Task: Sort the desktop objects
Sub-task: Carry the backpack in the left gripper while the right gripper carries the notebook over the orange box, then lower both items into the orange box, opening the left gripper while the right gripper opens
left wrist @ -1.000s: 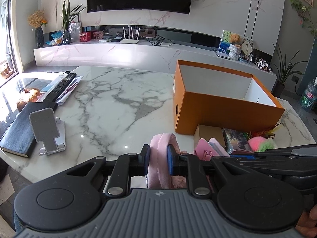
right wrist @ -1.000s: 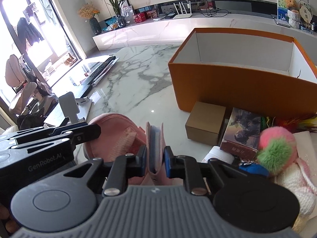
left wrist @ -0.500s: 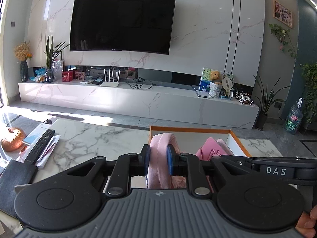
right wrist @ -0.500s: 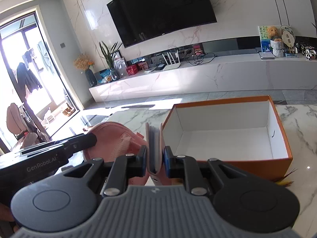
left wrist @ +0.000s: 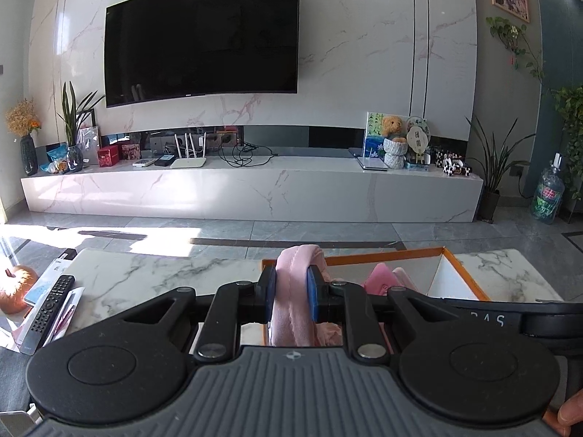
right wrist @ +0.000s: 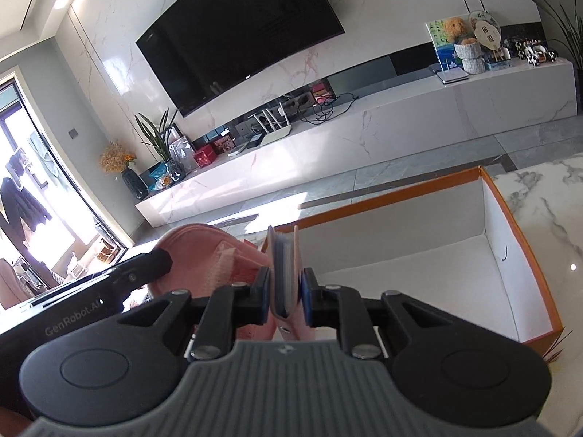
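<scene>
My left gripper is shut on a soft pink plush cloth, whose folded edge sticks up between the blue pads. My right gripper is shut on a slim pink card wallet held upright, its grey leaves showing. Both are held up side by side over the near left part of the orange box, whose white inside has nothing in it. In the right wrist view the plush cloth and the left gripper's body sit at the left. In the left wrist view the wallet shows beside the right gripper's body.
The marble table carries a black remote control on papers at its left edge. Beyond the table are grey floor, a long white TV bench and a wall-mounted TV. A person's fingertip shows at the lower right.
Both grippers have lifted their pink items up from the clutter in front of the orange box and carried them forward over its near edge. Both grips stay unchanged.
</scene>
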